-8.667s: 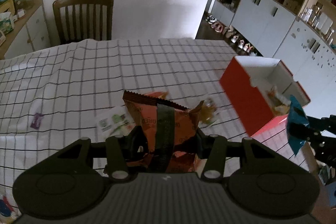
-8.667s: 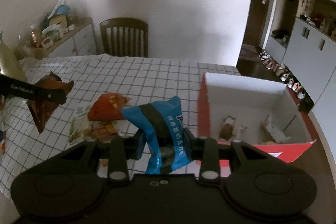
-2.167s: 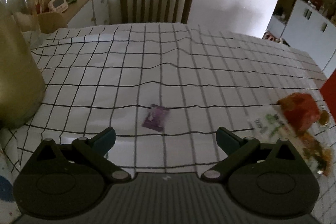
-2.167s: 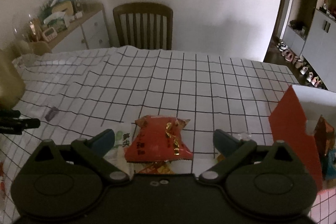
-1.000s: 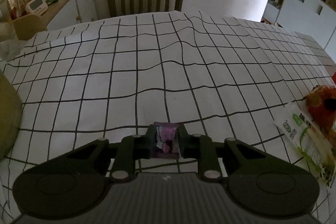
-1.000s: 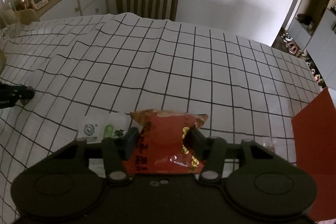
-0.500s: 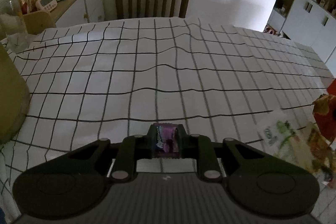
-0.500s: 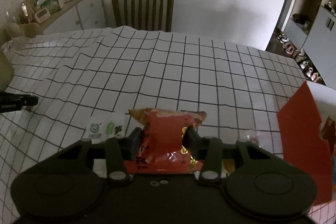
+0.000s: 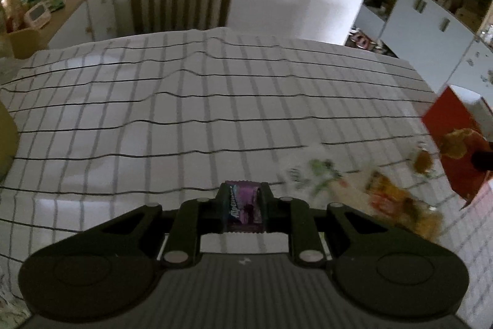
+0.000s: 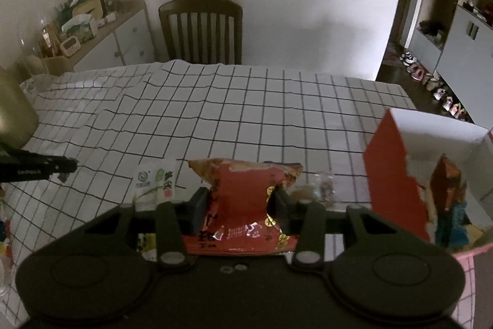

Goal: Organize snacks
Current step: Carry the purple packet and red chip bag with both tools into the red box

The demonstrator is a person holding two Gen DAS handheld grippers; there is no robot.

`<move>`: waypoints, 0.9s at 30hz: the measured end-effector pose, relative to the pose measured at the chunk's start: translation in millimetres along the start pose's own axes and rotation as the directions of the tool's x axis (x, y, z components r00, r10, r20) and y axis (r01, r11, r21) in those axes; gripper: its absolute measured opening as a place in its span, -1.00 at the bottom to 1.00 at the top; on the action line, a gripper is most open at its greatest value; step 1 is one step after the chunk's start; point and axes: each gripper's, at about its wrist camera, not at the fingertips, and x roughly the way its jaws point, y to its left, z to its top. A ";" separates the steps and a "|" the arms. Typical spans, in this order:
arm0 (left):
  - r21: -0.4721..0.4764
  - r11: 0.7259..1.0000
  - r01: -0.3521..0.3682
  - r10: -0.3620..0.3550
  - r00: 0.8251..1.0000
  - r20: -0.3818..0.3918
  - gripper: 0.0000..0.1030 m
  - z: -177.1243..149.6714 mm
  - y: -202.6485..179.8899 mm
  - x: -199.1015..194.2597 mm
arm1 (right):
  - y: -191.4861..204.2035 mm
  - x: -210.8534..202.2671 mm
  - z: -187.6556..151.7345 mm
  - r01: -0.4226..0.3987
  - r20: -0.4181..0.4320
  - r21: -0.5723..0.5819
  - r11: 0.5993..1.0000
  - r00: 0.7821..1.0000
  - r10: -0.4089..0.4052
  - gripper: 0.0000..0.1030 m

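- Left gripper (image 9: 243,207) has its jaws clamped on a little purple candy wrapper (image 9: 244,205), held upright between the pads, up off the checked tablecloth (image 9: 185,113).
- Right gripper (image 10: 238,210) is pinching a red snack bag (image 10: 243,202) around its middle. The jaws have just been closing in a bit, with the bag squeezed between them, so the foil is crumpled at the waist and the top edge fans out above the fingers.
- The landmark here is the red box (image 10: 397,184), open top with a white inside, sitting near the right edge of the table.
- Inside the red box a couple of packs are already standing up: an orange-brown one (image 10: 446,184) and a teal one (image 10: 456,221) below it.
- Just left of the red box, on the cloth, there's a small clear wrapped sweet (image 10: 323,187); I can't tell what it is.
- Further left of the red box, past the red bag, a white-and-green sachet (image 10: 155,184) lies flat on the cloth.
- In the left view, more loose yellow-orange packets (image 9: 397,211) lie near the foot of the red box, too blurry to read.
- Well away from the red box, at the far end of the table, stands a wooden chair (image 10: 200,30).
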 end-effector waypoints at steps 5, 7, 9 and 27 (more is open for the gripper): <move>0.025 0.999 0.037 -0.037 0.999 0.001 -0.63 2.6 -37.4 -15.3 | -18.0 -23.8 -6.1 -0.001 0.017 0.015 1.000 1.000 0.001 -0.17; 0.031 0.998 0.059 -0.059 0.998 0.002 -0.63 3.8 -52.7 -20.9 | -25.7 -32.8 -7.7 -0.006 0.027 0.018 1.000 1.000 0.006 -0.17; 0.042 0.997 0.072 -0.072 0.997 0.002 -0.63 5.0 -67.1 -24.7 | -34.0 -40.9 -9.4 -0.007 0.036 0.020 1.000 0.999 0.006 -0.17; 0.154 0.974 0.168 -0.176 0.984 0.041 -0.63 31.7 -237.5 -31.3 | -141.7 -82.0 -15.5 -0.003 0.099 0.048 0.999 0.995 -0.001 -0.17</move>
